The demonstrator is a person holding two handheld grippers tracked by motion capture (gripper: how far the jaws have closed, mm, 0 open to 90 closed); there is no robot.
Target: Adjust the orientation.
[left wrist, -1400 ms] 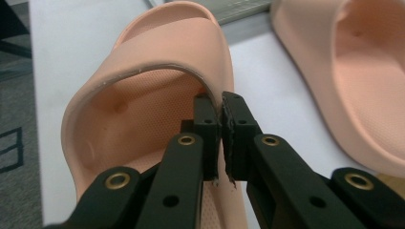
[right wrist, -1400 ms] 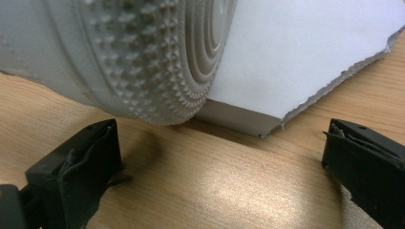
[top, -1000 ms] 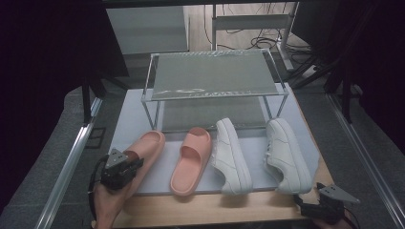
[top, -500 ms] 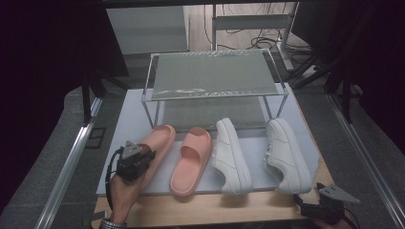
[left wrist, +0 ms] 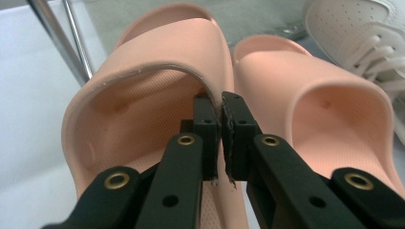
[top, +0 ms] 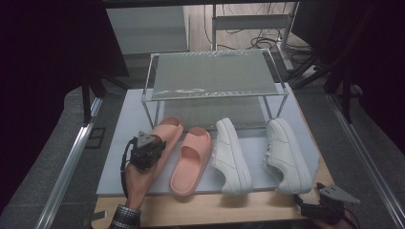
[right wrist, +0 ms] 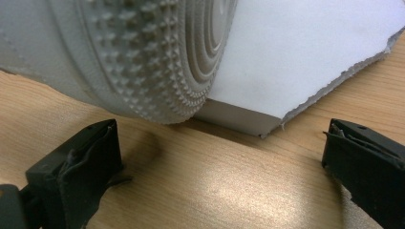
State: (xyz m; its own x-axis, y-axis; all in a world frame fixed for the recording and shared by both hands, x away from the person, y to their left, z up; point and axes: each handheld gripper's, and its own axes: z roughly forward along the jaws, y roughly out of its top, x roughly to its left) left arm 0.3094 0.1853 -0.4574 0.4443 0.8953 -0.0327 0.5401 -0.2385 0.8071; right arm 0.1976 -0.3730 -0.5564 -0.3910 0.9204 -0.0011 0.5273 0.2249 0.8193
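Left gripper [top: 152, 145] clamped on the strap edge of the outer pink slide [top: 165, 138], right gripper [top: 313, 210] idle at the near edge.

From the high view we could place the slide at the left end of the row, beside its twin [top: 191, 160] and two white sneakers [top: 231, 155] on the white mat [top: 114, 152], in front of the wire rack [top: 210, 76]. The hand hid the grip there; the left gripper view [left wrist: 221, 112] gave us the jaws nearly together, pinching the strap. The right gripper view [right wrist: 219, 157] had the jaws wide apart over the wooden surface [right wrist: 191, 191], empty, with a sneaker sole [right wrist: 143, 52] cut off above.
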